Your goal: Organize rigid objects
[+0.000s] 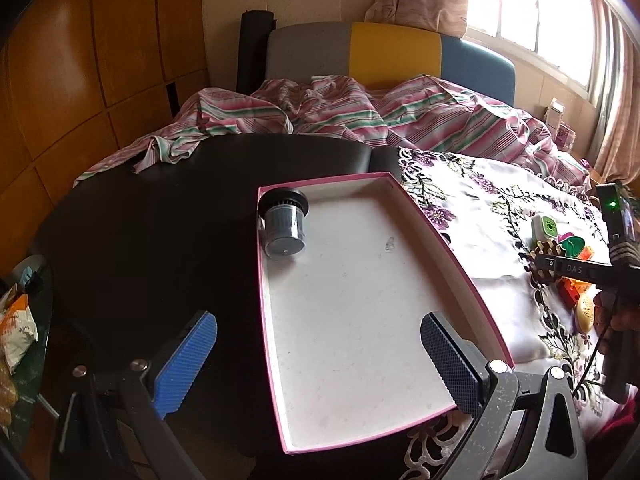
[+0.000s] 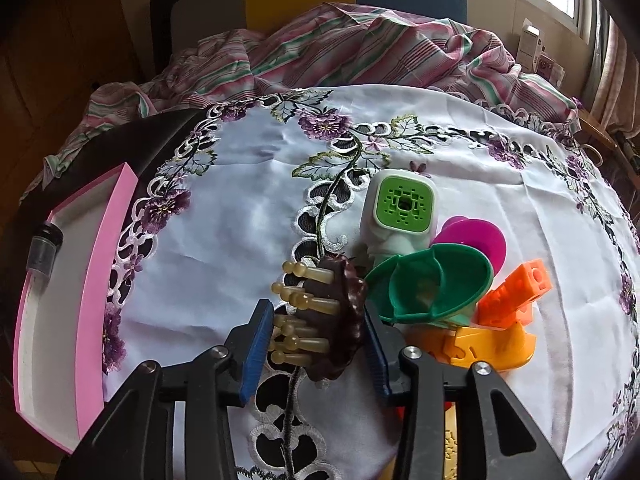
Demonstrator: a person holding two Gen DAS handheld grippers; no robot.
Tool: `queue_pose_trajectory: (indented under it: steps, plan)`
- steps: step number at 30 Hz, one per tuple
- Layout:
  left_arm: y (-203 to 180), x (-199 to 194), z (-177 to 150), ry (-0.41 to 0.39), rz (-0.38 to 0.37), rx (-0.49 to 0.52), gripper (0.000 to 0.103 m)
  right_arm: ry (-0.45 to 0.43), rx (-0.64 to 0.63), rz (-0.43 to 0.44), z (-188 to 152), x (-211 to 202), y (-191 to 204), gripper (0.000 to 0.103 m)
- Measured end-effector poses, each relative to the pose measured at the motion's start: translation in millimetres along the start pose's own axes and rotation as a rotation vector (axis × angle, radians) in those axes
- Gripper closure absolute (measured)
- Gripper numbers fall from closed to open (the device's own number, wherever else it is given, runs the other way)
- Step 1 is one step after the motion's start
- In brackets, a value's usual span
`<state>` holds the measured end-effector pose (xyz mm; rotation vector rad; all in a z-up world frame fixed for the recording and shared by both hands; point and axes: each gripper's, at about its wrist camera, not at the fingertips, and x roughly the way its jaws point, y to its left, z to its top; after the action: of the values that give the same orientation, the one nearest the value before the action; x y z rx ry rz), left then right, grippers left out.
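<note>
A pink-edged white tray [image 1: 452, 248] lies on the dark table, with a grey cylindrical filter [image 1: 283, 222] on its side in the far left corner. My left gripper [image 1: 318, 364] is open and empty above the tray's near end. My right gripper [image 2: 316, 344] is shut on a brown massage brush with cream pegs [image 2: 340, 320], over the white embroidered cloth [image 2: 240, 208]. Beside it lie a white and green device [image 2: 402, 208], a green funnel [image 2: 432, 284], a magenta disc [image 2: 480, 240], an orange block [image 2: 516, 296] and a yellow-orange piece [image 2: 492, 346]. The tray also shows at the left of the right wrist view [image 2: 100, 264].
A rumpled striped sheet [image 1: 360, 116] covers the bed behind the table, with a grey, yellow and blue headboard [image 1: 392, 52]. Wooden cabinets [image 1: 80, 80] stand at left. Small boxes [image 2: 534, 50] sit by the window. Bags [image 1: 16, 320] lie at the left of the table.
</note>
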<state>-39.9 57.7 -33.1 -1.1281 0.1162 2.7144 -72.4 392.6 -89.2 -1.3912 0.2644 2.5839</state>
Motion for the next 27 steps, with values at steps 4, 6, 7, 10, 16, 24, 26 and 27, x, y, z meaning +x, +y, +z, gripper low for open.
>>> queue_pose_trajectory:
  steps: [4, 6, 7, 10, 16, 24, 26, 27]
  plan:
    - [4.1, -1.6, -3.2, 0.004, 0.000, -0.005, 0.000, -0.004, -0.020, -0.001, -1.1, -2.4, 3.6, 0.060]
    - [6.5, -2.4, -4.2, 0.006, -0.003, -0.010, 0.000, -0.007, -0.025, 0.015, -1.4, -5.3, 6.1, 0.060]
    - [8.3, -3.1, -4.9, 0.006, -0.002, -0.014, 0.000, -0.010, -0.028, 0.026, -1.7, -7.6, 7.9, 0.060]
    - [13.1, -6.4, -6.7, -0.007, 0.002, -0.023, 0.000, -0.018, -0.050, 0.053, -3.8, -12.9, 14.6, 0.060]
    - [21.6, -9.0, -8.7, -0.006, 0.006, -0.036, 0.000, 0.010, -0.090, 0.070, -12.3, -11.5, 30.2, 0.060]
    - [35.5, -9.6, -12.1, 0.002, -0.012, -0.073, 0.000, -0.029, -0.089, 0.103, -16.6, -30.6, 48.5, 0.060]
    - [39.6, -8.8, -12.8, 0.008, -0.015, -0.087, 0.000, -0.053, -0.087, 0.126, -14.9, -40.9, 56.4, 0.060]
    - [41.9, -8.0, -13.1, 0.012, -0.014, -0.094, 0.000, -0.063, -0.088, 0.142, -13.2, -45.5, 61.0, 0.060]
